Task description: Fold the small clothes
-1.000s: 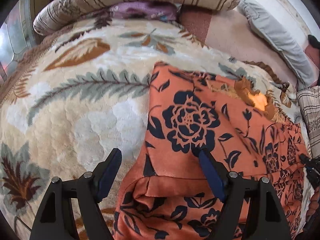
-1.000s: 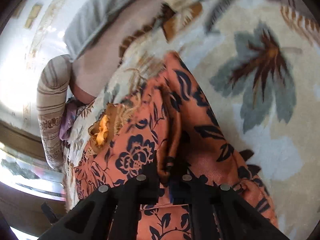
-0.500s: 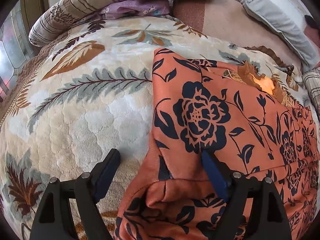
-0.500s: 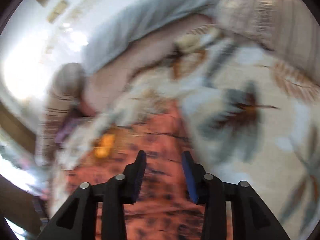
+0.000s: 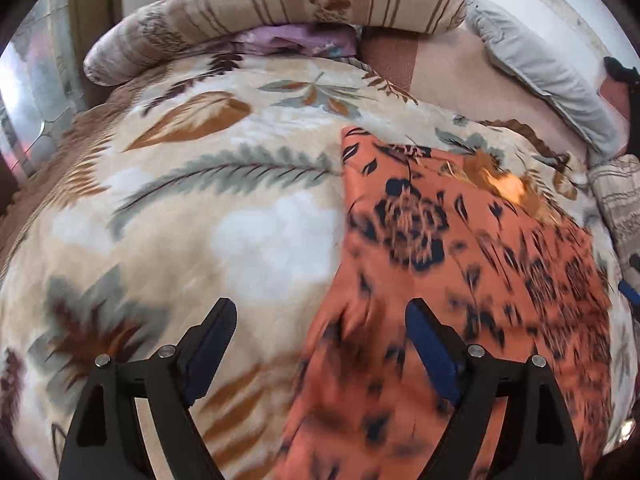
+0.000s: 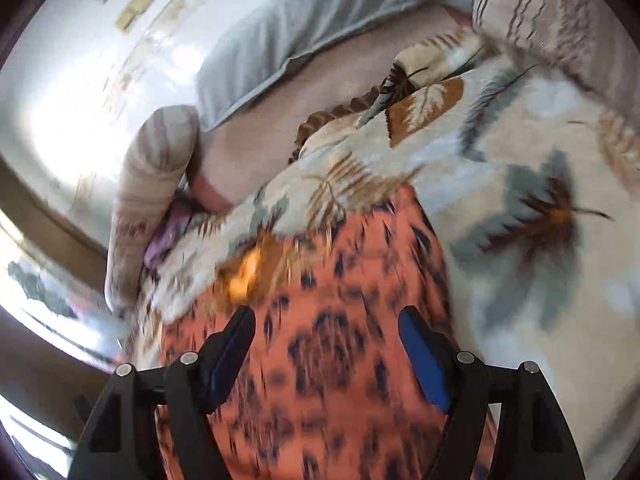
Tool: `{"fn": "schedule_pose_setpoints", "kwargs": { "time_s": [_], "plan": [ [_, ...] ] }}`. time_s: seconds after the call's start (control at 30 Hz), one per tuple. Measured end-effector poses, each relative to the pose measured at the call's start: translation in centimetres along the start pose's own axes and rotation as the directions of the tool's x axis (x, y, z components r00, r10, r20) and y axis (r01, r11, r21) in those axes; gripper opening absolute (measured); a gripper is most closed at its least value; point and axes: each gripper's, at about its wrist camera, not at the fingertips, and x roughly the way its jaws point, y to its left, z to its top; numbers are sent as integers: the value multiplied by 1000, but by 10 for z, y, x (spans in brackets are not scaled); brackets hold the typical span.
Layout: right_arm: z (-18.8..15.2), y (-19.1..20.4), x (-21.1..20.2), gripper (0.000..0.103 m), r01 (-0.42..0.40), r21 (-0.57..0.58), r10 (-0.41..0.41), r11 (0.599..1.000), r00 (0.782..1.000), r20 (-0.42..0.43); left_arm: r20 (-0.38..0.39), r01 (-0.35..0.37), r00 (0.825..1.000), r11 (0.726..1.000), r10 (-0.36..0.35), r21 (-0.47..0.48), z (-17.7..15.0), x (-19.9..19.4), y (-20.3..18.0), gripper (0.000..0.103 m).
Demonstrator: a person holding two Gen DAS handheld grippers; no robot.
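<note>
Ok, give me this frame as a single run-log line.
garment: orange floral cloth flat on leaf-print blanket | left gripper: open, empty | right gripper: jaws just opened, cloth released | phase: between folds

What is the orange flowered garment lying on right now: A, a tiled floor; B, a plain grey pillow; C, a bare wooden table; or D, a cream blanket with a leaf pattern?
D: the orange flowered garment is spread on the cream blanket printed with grey and brown leaves, which shows around its edges in both wrist views.
</note>
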Motion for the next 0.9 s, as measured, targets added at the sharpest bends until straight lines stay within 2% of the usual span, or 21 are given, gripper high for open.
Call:
{"fn": "schedule_pose_setpoints", "kwargs": {
  "time_s": [0.13, 0.23, 0.3, 0.43, 0.53, 0.67, 0.77, 0.9],
  "plan": [
    [-55, -8, -69, 77, -21, -48, 19, 999, 999, -42, -1, 7, 1000, 999, -8, -44, -46, -52, 29, 87],
    [-95, -33, -104, 77, 30, -53, -35, 998, 996, -86, -55, 34, 998, 997, -38, -69, -87, -71, 45, 87],
    [-115, -53, -118, 77, 55, -34, -59, 998, 987, -153, -85, 67, 994, 995, -73, -68, -111, -77, 49, 87],
    [-140, -86, -135, 77, 114, -32, -118, 993, 959, -256, -139, 79, 986, 993, -90, -83, -152, -81, 52, 87],
    [-156, -104, -141, 77, 97, 21, -86, 995, 946, -313, -169, 97, 979, 992, -111, -86, -167, -79, 49, 87],
    [-175, -110, -137, 77, 63, 62, -36, 996, 930, -365, -164, 112, 979, 991, -122, -68, -174, -83, 42, 86],
    [-188, -109, -133, 77, 71, 35, -51, 997, 916, -398, -179, 99, 978, 993, -108, -58, -180, -81, 41, 86],
    [-192, -105, -134, 75, 79, 25, -62, 997, 914, -402, -182, 91, 979, 995, -97, -41, -182, -79, 37, 86]
  ]
}}
